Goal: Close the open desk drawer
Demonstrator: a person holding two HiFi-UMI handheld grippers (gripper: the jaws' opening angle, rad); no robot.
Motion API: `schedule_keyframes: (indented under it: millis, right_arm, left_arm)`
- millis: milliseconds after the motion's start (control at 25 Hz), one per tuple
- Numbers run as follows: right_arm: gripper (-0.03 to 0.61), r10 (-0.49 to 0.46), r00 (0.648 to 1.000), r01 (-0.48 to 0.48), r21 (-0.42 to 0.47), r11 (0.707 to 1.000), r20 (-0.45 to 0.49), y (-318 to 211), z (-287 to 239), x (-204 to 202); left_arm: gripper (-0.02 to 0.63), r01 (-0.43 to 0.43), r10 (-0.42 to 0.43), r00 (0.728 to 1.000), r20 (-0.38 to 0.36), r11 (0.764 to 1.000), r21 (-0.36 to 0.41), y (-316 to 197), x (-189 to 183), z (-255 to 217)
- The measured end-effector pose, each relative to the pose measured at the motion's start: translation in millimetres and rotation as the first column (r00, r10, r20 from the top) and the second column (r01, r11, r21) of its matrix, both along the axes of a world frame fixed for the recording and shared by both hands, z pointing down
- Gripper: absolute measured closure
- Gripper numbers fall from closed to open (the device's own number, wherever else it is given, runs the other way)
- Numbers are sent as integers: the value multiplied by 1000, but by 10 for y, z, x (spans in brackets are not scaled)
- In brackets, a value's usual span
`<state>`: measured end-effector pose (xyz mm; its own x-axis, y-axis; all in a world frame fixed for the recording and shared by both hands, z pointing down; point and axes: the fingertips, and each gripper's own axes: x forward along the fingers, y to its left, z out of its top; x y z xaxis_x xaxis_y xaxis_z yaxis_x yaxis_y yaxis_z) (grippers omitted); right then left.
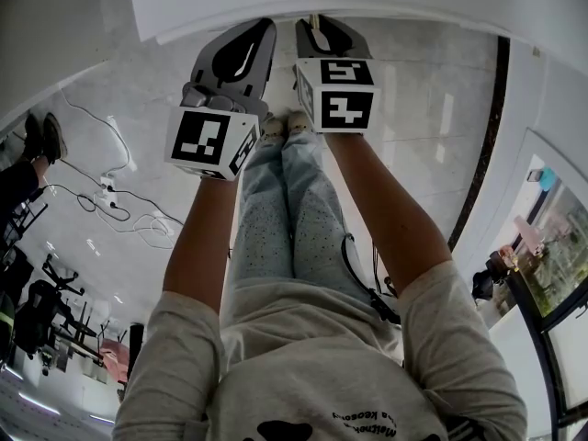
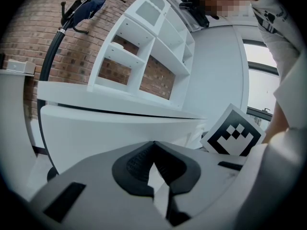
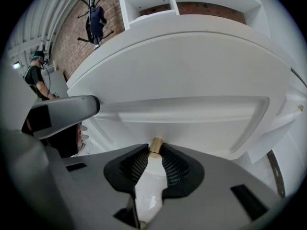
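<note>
A white worktop (image 3: 182,56) carries a white shelf unit (image 2: 144,51) against a brick wall (image 2: 29,37). Below is a pale tiled floor (image 1: 413,108) with cables (image 1: 101,196) at the left of the frame.

The head view looks down past the person's pale trousers (image 1: 285,219) at both grippers reaching to the desk at the top of the frame. Only the right gripper view shows the white drawer front (image 3: 192,116) filling the centre, its small brass knob (image 3: 156,146) at lower centre, and a coat stand (image 3: 93,16) at upper left. How far the drawer stands out cannot be told.

The right gripper (image 3: 154,150) has its fingers (image 3: 175,166) closed on the brass knob. The left gripper (image 2: 153,143) points at the white front, its fingers (image 2: 132,164) meeting at the tips with nothing between them.
</note>
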<state>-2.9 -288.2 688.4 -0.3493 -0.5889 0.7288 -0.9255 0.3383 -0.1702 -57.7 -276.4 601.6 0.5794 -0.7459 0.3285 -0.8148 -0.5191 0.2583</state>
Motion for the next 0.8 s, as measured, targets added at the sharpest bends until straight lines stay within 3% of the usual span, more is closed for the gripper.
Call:
schedule_keyframes:
  millis: [200, 360, 600, 800]
  right_arm:
    - [466, -24, 999, 23, 29, 999, 25, 7, -83, -48]
    - [457, -39, 999, 35, 158, 987, 23, 37, -462, -40]
    - [459, -61, 995, 30, 337, 941, 81, 130, -1165, -9]
    - [531, -59, 989, 2, 380, 925, 138, 266, -1625, 42]
  left_arm:
    - [595, 7, -8, 1000, -11, 1000, -11, -12, -20, 7]
    - [595, 12, -12, 1000, -10, 1000, -10, -5, -16, -35]
    - [595, 26, -26, 999, -18, 1000, -12, -16, 1, -37]
    - [595, 17, -17, 999, 29, 1000, -2, 8, 10, -77]
